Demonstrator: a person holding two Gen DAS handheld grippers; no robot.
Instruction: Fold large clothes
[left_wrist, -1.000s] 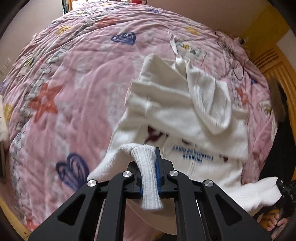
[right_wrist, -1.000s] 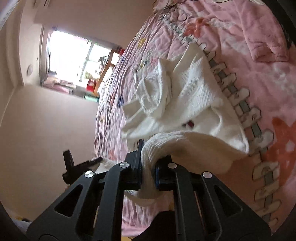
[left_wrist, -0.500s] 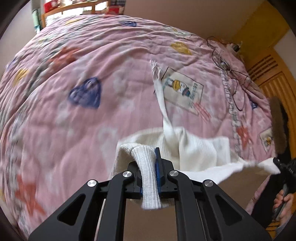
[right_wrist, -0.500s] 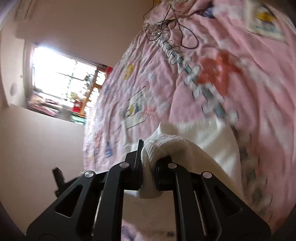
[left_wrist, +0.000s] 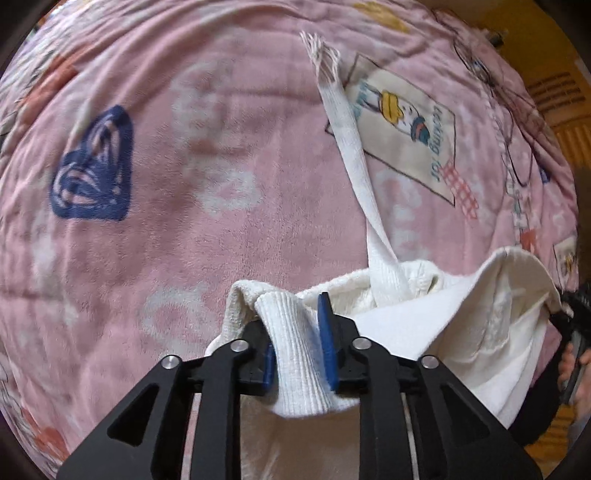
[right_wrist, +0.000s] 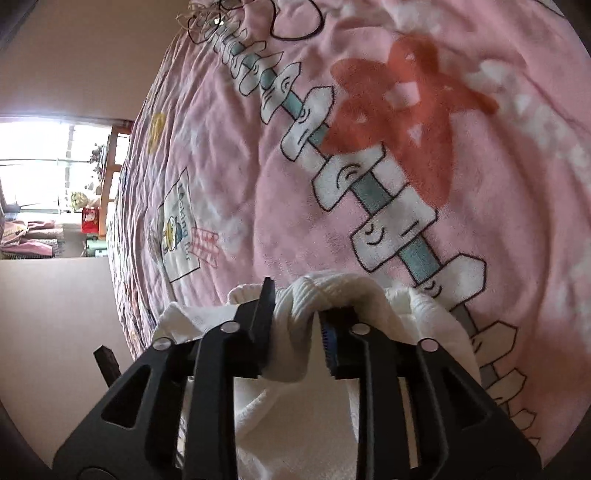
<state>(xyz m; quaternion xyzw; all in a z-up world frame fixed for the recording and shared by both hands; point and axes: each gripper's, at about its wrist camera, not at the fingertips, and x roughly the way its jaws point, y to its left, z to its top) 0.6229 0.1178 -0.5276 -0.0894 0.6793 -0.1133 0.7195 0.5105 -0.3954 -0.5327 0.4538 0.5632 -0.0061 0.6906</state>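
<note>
The left gripper (left_wrist: 297, 343) pinches a ribbed edge of the white top (left_wrist: 461, 332), and its jaws are close together with the cloth squeezed between them. The right gripper (right_wrist: 295, 332) has a bunched edge of the same white top (right_wrist: 417, 317) between its jaws, with a small gap on one side, so its hold looks a bit loose. The top hangs between the two grippers, just over the pink blanket (left_wrist: 184, 221) on the bed. A long white string (left_wrist: 354, 147) from the top lies out flat on the blanket. This looks like the step where the top gets spread out before the fold. To do it well, both grippers should keep a firm pinch and pull apart just until the edge between them goes straight. Then they should go down together, so the cloth lands flat with no lumps. The string should be tucked in, or it may stick out of the fold.
</note>
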